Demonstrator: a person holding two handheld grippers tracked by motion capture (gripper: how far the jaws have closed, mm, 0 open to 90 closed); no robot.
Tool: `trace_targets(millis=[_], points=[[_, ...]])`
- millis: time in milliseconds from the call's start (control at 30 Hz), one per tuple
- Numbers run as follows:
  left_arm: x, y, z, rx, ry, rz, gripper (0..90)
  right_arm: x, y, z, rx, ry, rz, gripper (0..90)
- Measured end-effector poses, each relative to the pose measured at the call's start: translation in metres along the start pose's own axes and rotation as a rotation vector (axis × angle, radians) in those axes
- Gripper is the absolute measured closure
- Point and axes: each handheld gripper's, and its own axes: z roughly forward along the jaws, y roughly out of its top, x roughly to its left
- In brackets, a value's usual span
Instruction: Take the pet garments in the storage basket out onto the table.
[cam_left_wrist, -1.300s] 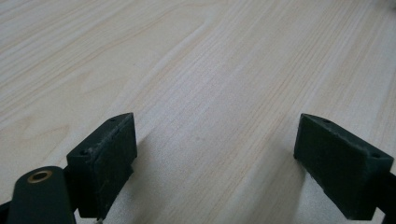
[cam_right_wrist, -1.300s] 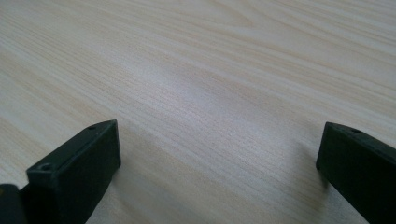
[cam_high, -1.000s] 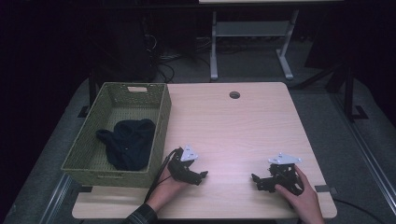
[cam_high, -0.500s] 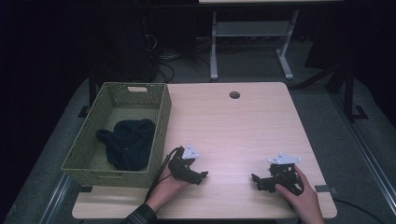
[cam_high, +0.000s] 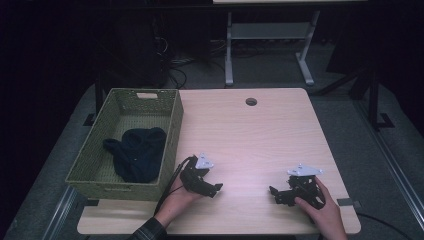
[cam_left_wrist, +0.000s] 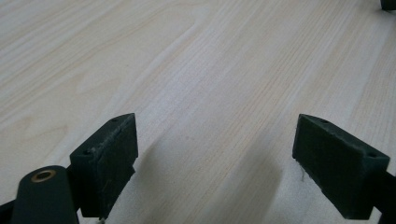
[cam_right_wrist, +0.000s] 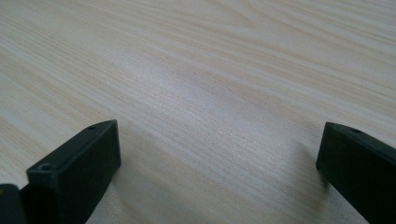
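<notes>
High view, desk: pale wood desk (cam_high: 260, 135) fills the middle of the frame, a round cable hole (cam_high: 251, 102) near its far edge.
High view, basket: green woven basket (cam_high: 172, 131) sits on the left part of the desk, its long side running toward the top of the frame.
High view, cloth: dark cloth (cam_high: 137, 152) lies bunched inside the basket, toward the lower half of it.
High view, left tool: left tool (cam_high: 216, 189) rests low on the desk at lower centre-left, just beside the basket's near right corner, held by a hand (cam_high: 177, 200) entering from the bottom edge; its tips point right.
High view, right tool: right tool (cam_high: 274, 194) rests at lower right, well apart from the left one, tips pointing left, a hand (cam_high: 322, 210) behind it.
Left gripper view: left tool (cam_left_wrist: 215, 163) has its jaws spread wide, bare wood grain between them, nothing held.
Right gripper view: right tool (cam_right_wrist: 217, 163) is likewise wide apart and empty over the bare desk.
</notes>
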Motion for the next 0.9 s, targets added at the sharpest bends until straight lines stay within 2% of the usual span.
trace_targets(millis=[267, 700, 900], points=[[0.001, 0.005, -0.004, 0.017, 0.012, 0.013, 13.9, 0.000, 0.000, 0.000, 0.000, 0.000, 0.000, 0.0], [0.005, 0.013, -0.013, 0.014, 0.023, 0.001, 13.9, 0.000, 0.000, 0.000, 0.000, 0.000, 0.001, 0.0], [0.005, 0.017, -0.016, 0.009, 0.013, 0.004, 13.9, 0.000, 0.000, 0.000, -0.001, 0.000, 0.004, 0.0]])
